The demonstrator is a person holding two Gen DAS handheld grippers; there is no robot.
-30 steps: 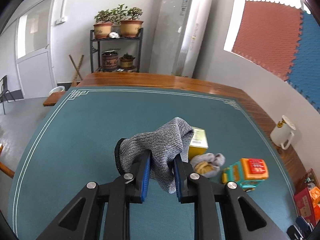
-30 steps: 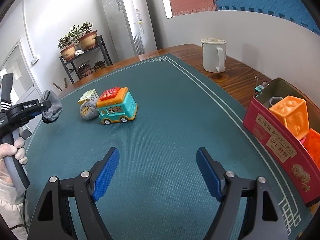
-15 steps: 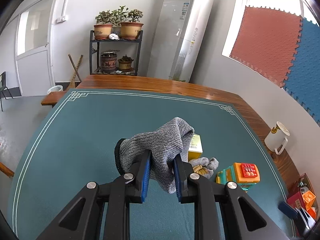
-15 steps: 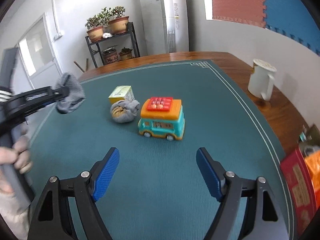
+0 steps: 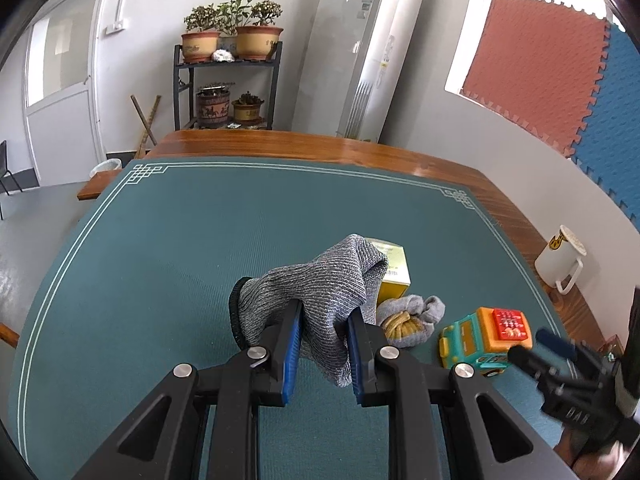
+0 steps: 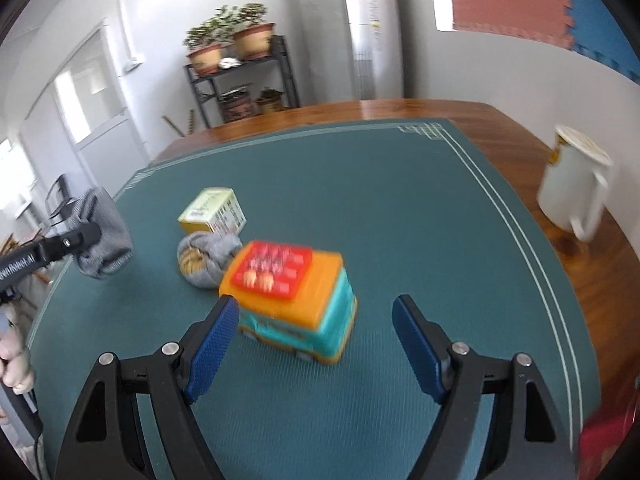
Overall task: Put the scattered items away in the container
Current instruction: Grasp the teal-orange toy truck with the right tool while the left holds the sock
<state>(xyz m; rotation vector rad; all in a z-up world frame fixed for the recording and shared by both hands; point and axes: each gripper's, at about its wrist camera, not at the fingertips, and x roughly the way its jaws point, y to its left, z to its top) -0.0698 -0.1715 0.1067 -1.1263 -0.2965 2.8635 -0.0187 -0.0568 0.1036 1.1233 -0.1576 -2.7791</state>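
Note:
My left gripper (image 5: pixel 322 320) is shut on a grey knitted glove (image 5: pixel 328 280) and holds it above the green mat; the glove also shows at the left of the right wrist view (image 6: pixel 102 240). My right gripper (image 6: pixel 316 312) is open, its fingers on either side of a teal and orange toy bus (image 6: pixel 296 304), close in front of it. The bus (image 5: pixel 484 336) also shows in the left wrist view. A balled grey sock (image 6: pixel 204 256) and a small yellow box (image 6: pixel 212 210) lie just behind the bus. The red container's corner (image 6: pixel 600 436) shows at the lower right.
A white mug (image 6: pixel 572 184) stands on the wooden table edge to the right of the green mat (image 6: pixel 360 184). A plant shelf (image 5: pixel 228 80) and a tall air conditioner (image 5: pixel 360 48) stand beyond the table.
My right gripper has swung left and moved in on the toy bus, which now sits between its open fingers. My left gripper keeps hold of the glove and has barely moved.

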